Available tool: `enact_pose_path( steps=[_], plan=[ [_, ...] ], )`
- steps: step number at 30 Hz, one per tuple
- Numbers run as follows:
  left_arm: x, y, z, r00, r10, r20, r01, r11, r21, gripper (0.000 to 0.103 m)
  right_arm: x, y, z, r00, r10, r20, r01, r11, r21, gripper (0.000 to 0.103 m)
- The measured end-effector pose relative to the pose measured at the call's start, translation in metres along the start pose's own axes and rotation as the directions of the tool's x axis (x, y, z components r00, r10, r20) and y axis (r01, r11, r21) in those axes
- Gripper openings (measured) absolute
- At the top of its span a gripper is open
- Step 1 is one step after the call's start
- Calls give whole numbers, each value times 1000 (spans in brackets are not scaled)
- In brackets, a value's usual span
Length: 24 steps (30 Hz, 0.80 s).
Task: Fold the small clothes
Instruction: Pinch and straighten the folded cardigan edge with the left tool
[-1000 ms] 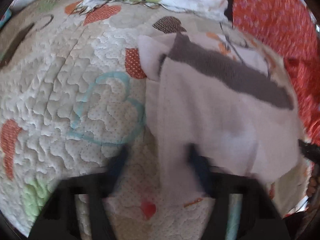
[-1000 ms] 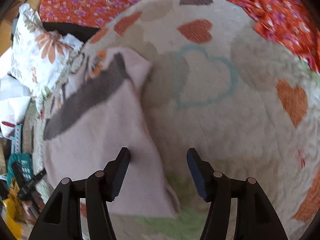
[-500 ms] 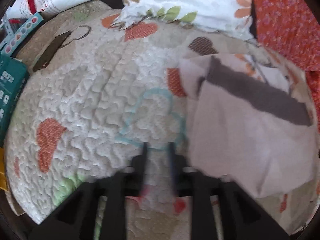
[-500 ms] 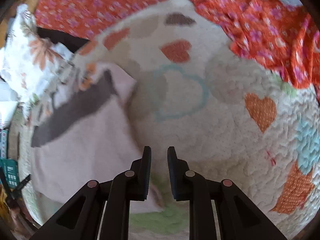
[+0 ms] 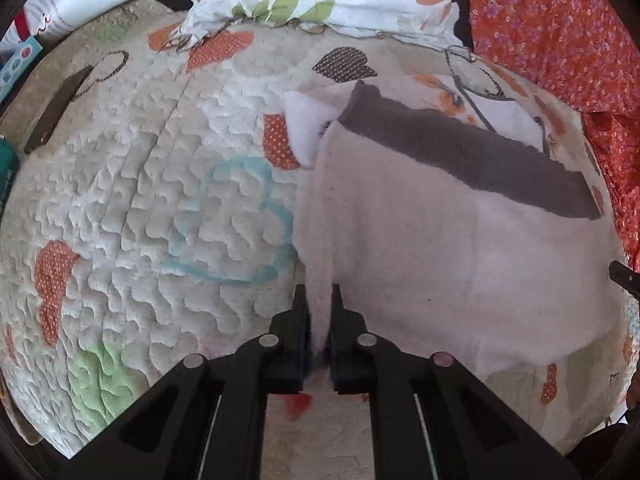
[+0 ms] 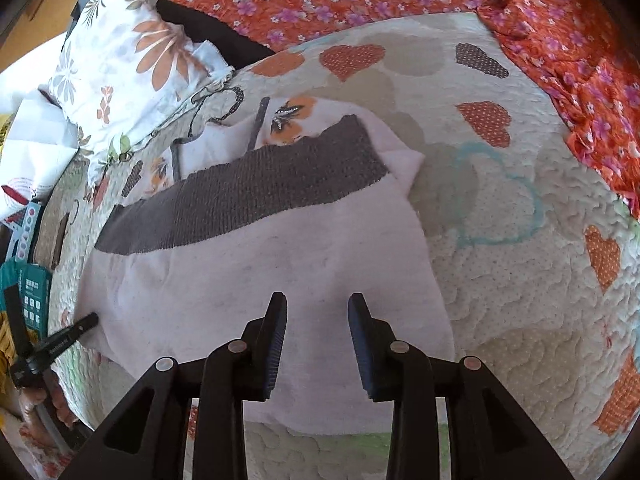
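Note:
A small pale pink garment (image 5: 440, 248) with a dark grey band (image 5: 460, 148) lies flat on a quilted heart-pattern bedspread (image 5: 140, 200). My left gripper (image 5: 318, 300) is shut on the garment's left edge, with cloth pinched between its fingers. In the right wrist view the same garment (image 6: 240, 276) and its grey band (image 6: 248, 196) fill the middle. My right gripper (image 6: 318, 304) is open and hovers over the garment's near part, holding nothing. The tip of the left gripper shows at the garment's left edge (image 6: 80, 326).
A floral pillow (image 6: 120, 52) lies at the back left. An orange flowered blanket (image 6: 560, 40) runs along the back and right. A second printed cloth (image 6: 288, 120) lies under the garment's far edge. A teal box (image 6: 30, 300) sits at the left edge.
My left gripper closed, then moved right onto the garment's left edge and now pinches it. My right gripper closed, then opened again and shifted left over the garment.

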<state>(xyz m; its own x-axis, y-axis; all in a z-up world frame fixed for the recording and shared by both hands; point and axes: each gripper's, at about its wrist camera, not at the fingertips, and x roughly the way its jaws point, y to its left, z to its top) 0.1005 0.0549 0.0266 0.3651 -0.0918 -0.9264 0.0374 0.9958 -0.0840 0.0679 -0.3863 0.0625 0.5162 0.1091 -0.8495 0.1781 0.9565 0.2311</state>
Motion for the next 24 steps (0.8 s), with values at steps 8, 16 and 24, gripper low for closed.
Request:
enact_pose_path(
  steps=[8,16,24],
  plan=[
    [-11,30,8,997,59,58,-56,997,-56,7,-3,2,2,1000,10,23,-10,1000,-12,35],
    [-49,27,4,980,99,172,-82,992,-99,44,5,33,-4,998,62,32,-58,993,-101,35],
    [-98,5,-13,932,162,323,-138,986,-96,77,29,29,-14,996,-75,-56,66,988,-137,35]
  ],
)
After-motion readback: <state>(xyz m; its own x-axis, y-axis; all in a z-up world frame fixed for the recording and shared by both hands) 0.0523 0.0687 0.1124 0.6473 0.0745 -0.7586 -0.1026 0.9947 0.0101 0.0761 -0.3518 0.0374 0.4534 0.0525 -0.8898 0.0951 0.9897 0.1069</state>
